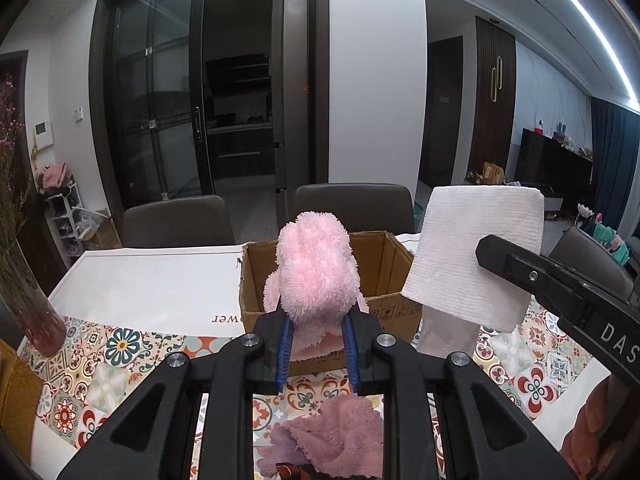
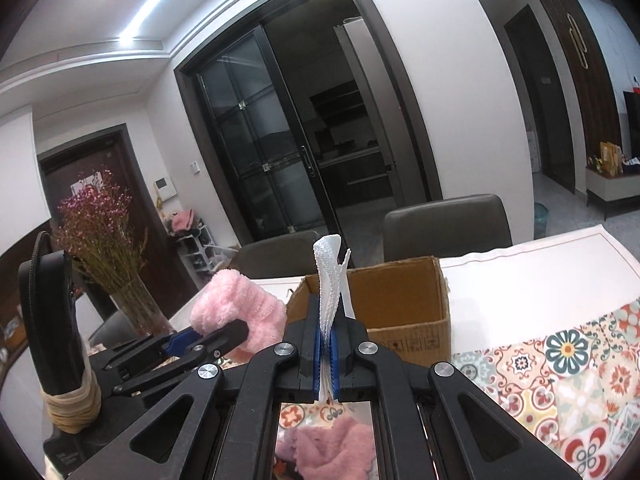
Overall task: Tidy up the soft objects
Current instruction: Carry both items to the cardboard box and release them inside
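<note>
- Open brown corrugated cardboard box: stands on the table beyond both grippers, flaps up, rim ragged; no contents can be made out.
- Table: white top, with a patterned floral-tile cloth on the near part.
- Glass vase of dried pink-purple flowers: upright at the table's left edge, well apart from the box.
- Grey padded chairs: pushed in along the far side.
- Fluffy pink plush cloth: long shaggy pile, bunched; clamped between the blue pads of the left gripper, raised above the table, just in front of the box's near wall.
- White ribbed towel: flat, thin, crinkled weave; pinched edge-on in the right gripper, whose jaws are fully closed on it; it hangs beside the box's right corner.
- Dusty-pink terry cloth: crumpled on the patterned cloth, below both grippers, touching neither.
- A hand shows at the lower right of the left wrist view.
</note>
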`<state>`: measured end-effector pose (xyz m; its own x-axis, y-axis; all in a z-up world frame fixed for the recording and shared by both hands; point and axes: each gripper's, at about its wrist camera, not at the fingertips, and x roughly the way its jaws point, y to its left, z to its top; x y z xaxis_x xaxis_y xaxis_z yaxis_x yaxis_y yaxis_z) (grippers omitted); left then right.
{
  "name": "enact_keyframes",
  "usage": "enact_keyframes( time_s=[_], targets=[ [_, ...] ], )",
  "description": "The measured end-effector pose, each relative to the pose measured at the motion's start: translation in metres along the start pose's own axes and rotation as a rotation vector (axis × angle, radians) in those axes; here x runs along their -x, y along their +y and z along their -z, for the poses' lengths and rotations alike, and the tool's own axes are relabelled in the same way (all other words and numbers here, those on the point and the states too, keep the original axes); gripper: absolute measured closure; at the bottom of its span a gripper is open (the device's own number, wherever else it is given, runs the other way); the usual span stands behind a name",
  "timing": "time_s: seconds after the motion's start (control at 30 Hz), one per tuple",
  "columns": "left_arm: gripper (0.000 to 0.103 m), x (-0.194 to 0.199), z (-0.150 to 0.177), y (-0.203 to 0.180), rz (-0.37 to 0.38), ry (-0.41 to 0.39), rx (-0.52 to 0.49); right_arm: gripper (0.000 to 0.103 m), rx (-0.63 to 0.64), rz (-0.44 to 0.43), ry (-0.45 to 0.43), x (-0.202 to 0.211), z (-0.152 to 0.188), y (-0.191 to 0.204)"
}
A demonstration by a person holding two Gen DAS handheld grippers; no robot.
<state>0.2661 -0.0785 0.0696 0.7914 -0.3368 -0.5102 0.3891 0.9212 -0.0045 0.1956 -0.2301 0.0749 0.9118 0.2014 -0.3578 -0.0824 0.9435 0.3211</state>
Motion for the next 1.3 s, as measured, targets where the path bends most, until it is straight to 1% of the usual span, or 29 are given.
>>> enact_keyframes(
  time_s=[0.2,0.4,0.53,0.73,0.8,0.87,0.97,1.1,1.17,1.23,1.27,1.3],
  targets=[
    [0.08,-0.01,-0.014,-0.001,-0.003,-0.006,0.0,0.099,0.025,-0.005,-0.002,-0.018,-0.019,-0.003],
    [0.08,-0.035,-0.033,0.005,-0.015,-0.004,-0.005,0.098,0.044,-0.012,0.007,-0.046,-0.04,-0.011],
    [0.08,-0.057,-0.045,0.007,-0.016,0.01,-0.012,0.098,0.058,-0.008,0.035,-0.07,-0.052,-0.016],
    [0.08,-0.09,-0.052,0.01,-0.028,0.028,-0.027,0.098,0.084,0.011,0.088,-0.111,-0.063,-0.029],
    [0.08,-0.103,-0.053,0.012,-0.026,0.046,-0.023,0.098,0.085,0.014,0.116,-0.124,-0.063,-0.035],
    [0.079,-0.116,-0.051,0.012,-0.01,0.073,-0.018,0.098,0.078,0.012,0.15,-0.137,-0.061,-0.041],
    [0.078,-0.139,-0.046,0.014,0.014,0.141,-0.011,0.098,0.062,0.004,0.215,-0.159,-0.052,-0.051],
    [0.075,-0.163,-0.036,0.016,0.029,0.219,0.001,0.098,0.047,0.02,0.284,-0.179,-0.04,-0.061],
    [0.067,-0.171,-0.031,0.015,0.035,0.25,0.004,0.097,0.035,0.025,0.315,-0.188,-0.034,-0.067],
    [0.059,-0.176,-0.027,0.015,0.033,0.274,0.007,0.094,0.012,0.024,0.365,-0.197,-0.029,-0.074],
    [0.055,-0.176,-0.025,0.014,0.03,0.278,0.01,0.094,0.003,0.025,0.381,-0.201,-0.028,-0.076],
    [0.054,-0.175,-0.024,0.013,0.026,0.279,0.01,0.09,-0.005,0.028,0.396,-0.204,-0.026,-0.078]
  ],
)
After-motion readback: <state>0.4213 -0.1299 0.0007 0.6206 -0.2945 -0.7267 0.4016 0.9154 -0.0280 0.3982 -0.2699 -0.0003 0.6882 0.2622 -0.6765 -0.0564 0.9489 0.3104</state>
